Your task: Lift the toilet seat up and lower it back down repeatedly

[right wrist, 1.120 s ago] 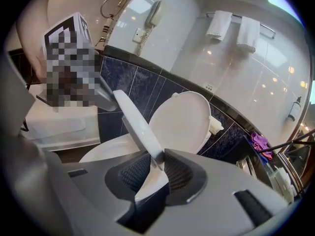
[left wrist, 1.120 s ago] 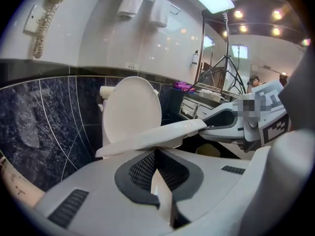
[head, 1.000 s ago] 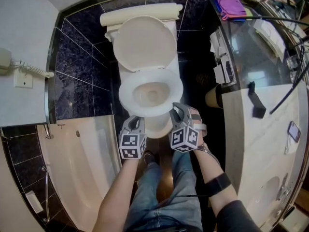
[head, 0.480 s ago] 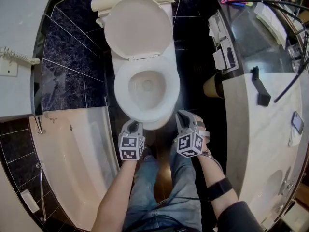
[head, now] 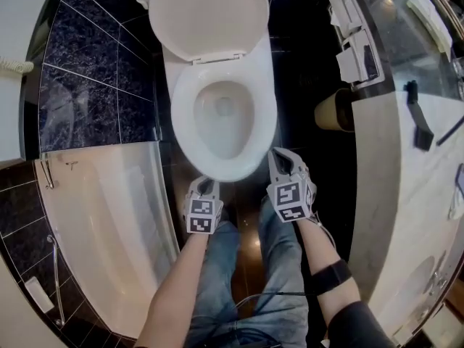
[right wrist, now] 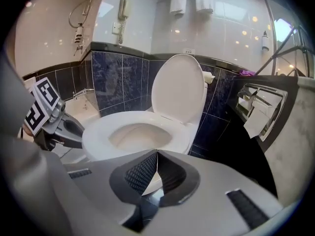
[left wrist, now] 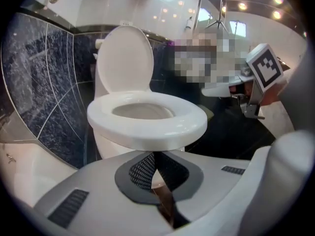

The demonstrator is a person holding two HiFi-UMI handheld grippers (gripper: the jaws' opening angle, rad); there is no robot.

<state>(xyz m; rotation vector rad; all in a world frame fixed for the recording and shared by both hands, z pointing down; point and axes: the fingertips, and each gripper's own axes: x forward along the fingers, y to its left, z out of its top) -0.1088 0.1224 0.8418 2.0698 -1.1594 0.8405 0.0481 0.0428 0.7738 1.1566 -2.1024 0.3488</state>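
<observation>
Two grippers: left gripper point(head: 205, 185) and right gripper point(head: 277, 154) are held low, side by side, just before the front of the toilet, touching nothing.
Left fingers: together point(left wrist: 154, 154), with nothing between them.
Right fingers: have just been closing and now meet point(right wrist: 157, 152), with nothing between them.
Seat: the seat point(head: 181, 114) lies down flat on the bowl point(head: 223, 122); its front edge is near both grippers but apart from them.
Lid: the lid point(head: 206, 13) stands raised behind the seat.
Floor: the floor point(head: 304, 122) is dark and glossy, running round the toilet's base.
Walls: dark blue marbled tiles point(head: 87, 71) cover the lower part; above them, in the right gripper view, the wall is pale.
Tub: a cream tub point(head: 109, 223) lies left of the toilet, against the tiles.
Counter: a pale stone counter point(head: 428, 194) runs along the right; a paper holder point(head: 359, 56) sits on its dark side, facing the toilet.
Fittings: a phone point(right wrist: 123, 9) and folded towels point(right wrist: 194, 1) hang high on the pale wall.
Person: legs in jeans point(head: 246, 281) stand behind the grippers.
</observation>
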